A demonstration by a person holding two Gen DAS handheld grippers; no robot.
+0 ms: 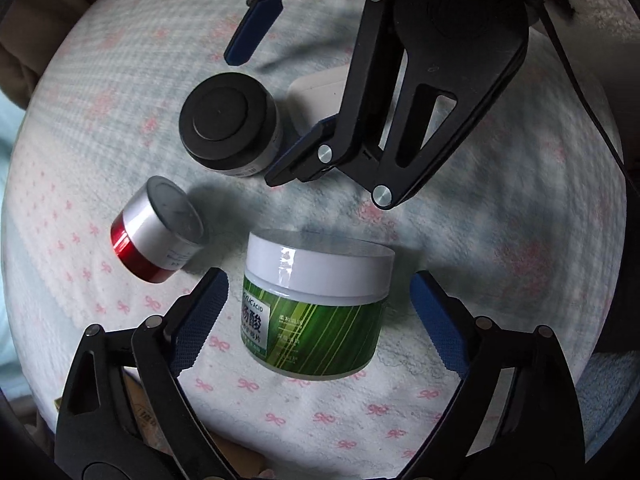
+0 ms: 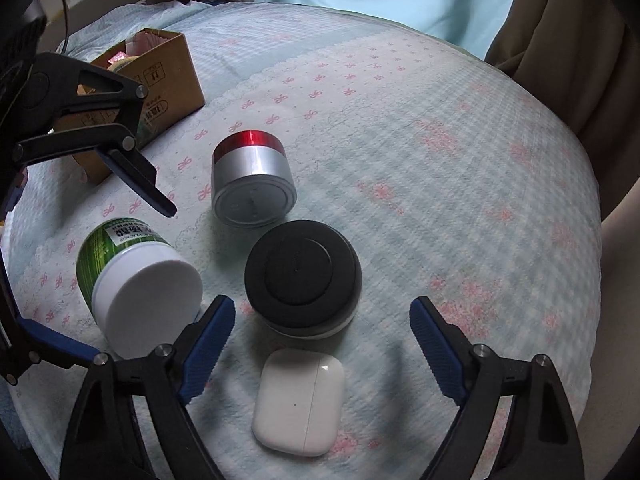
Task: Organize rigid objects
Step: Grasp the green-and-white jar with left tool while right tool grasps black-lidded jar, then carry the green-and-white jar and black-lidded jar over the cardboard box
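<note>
A green jar with a white lid (image 1: 316, 308) lies on its side on the bow-patterned cloth. My left gripper (image 1: 320, 316) stands open around it, a gap showing at each blue pad. In the right wrist view the same green jar (image 2: 136, 280) is at the left. My right gripper (image 2: 322, 320) is open over the black-lidded jar (image 2: 302, 276) and a white earbud case (image 2: 300, 400), touching neither. The black-lidded jar (image 1: 228, 120) stands upright. A red and silver jar (image 2: 252, 176) lies on its side just behind it.
An open cardboard box (image 2: 160, 68) with small items stands at the back left on the cloth (image 2: 440, 160). Pale blue fabric and brown curtains hang beyond the far edge. The right gripper's arm (image 1: 420, 80) partly covers the earbud case (image 1: 316, 100) in the left wrist view.
</note>
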